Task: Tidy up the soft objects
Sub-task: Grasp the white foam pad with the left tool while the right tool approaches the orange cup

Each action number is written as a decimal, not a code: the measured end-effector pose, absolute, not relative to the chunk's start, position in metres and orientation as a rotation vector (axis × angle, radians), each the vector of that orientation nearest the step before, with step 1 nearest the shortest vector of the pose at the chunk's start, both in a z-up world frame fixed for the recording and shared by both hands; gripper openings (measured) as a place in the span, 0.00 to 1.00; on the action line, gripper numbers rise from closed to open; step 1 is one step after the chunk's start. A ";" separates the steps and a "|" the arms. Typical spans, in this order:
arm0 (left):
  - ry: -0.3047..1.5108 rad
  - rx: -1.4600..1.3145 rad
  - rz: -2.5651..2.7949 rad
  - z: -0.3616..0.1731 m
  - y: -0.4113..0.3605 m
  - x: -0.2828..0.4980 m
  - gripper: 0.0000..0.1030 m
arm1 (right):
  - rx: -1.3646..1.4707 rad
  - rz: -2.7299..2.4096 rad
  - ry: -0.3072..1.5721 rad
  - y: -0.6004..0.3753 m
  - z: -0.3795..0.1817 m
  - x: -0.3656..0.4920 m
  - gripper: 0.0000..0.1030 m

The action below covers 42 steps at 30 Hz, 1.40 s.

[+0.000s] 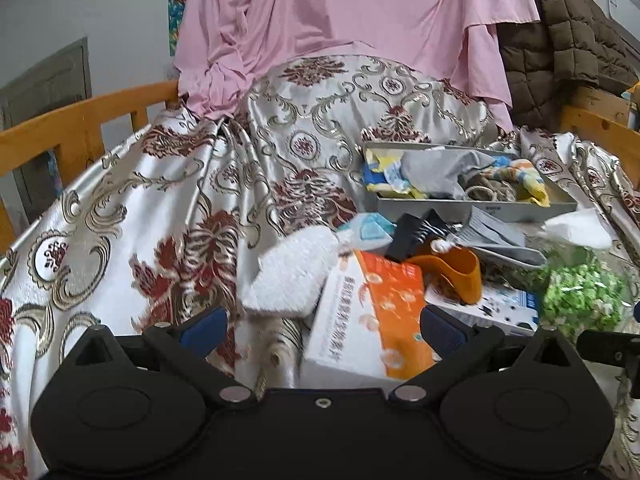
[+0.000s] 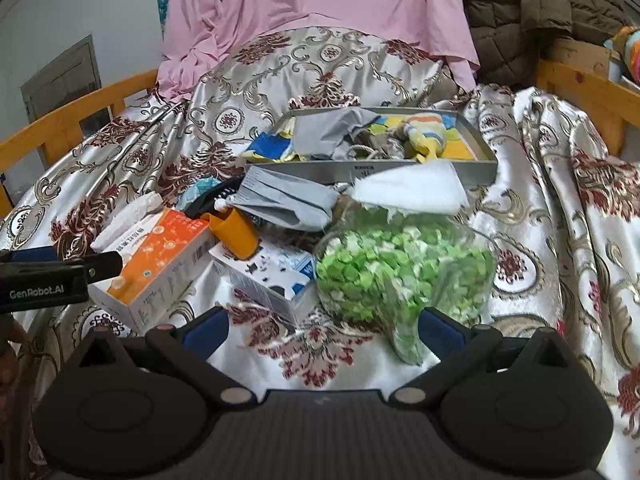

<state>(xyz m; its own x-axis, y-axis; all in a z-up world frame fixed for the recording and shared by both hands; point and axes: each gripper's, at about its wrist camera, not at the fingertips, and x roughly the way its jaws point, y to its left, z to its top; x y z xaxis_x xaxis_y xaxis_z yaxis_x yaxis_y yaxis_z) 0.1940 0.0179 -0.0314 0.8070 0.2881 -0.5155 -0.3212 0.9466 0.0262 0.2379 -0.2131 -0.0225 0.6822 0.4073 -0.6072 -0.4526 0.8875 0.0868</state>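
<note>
My left gripper (image 1: 322,330) has its blue-padded fingers spread wide with nothing between them, and my right gripper (image 2: 322,330) is the same, wide apart and empty.

In the upper middle of the right wrist view sits the shallow grey rectangular tray (image 2: 440,168), already holding several soft things: a crumpled grey cloth (image 2: 328,130), a blue-and-yellow patterned cloth (image 2: 268,146) and a striped orange, blue and yellow fabric piece (image 2: 428,130). I take that part as done.

What I judge is left lies in the heap just in front of the tray. A white fluffy towel-like pad (image 1: 292,276) rests at the centre of the left wrist view, touching the orange-and-white cardboard box (image 1: 372,312). A folded grey fabric pouch with a printed label (image 2: 288,200) lies in the middle of the right wrist view, and a white crumpled soft sheet (image 2: 412,192) lies just in front of the tray wall.

Mixed in are things I would leave: the clear bag of small green pieces (image 2: 400,272), an orange plastic cup (image 2: 236,234) and a small white-and-blue carton (image 2: 272,276). So I reckon we are roughly midway, with the white pad nearest my left gripper.
</note>
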 end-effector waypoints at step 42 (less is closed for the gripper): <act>0.621 -0.308 0.081 -0.059 0.098 0.249 0.89 | -0.249 0.779 0.540 -0.124 -0.039 0.271 0.78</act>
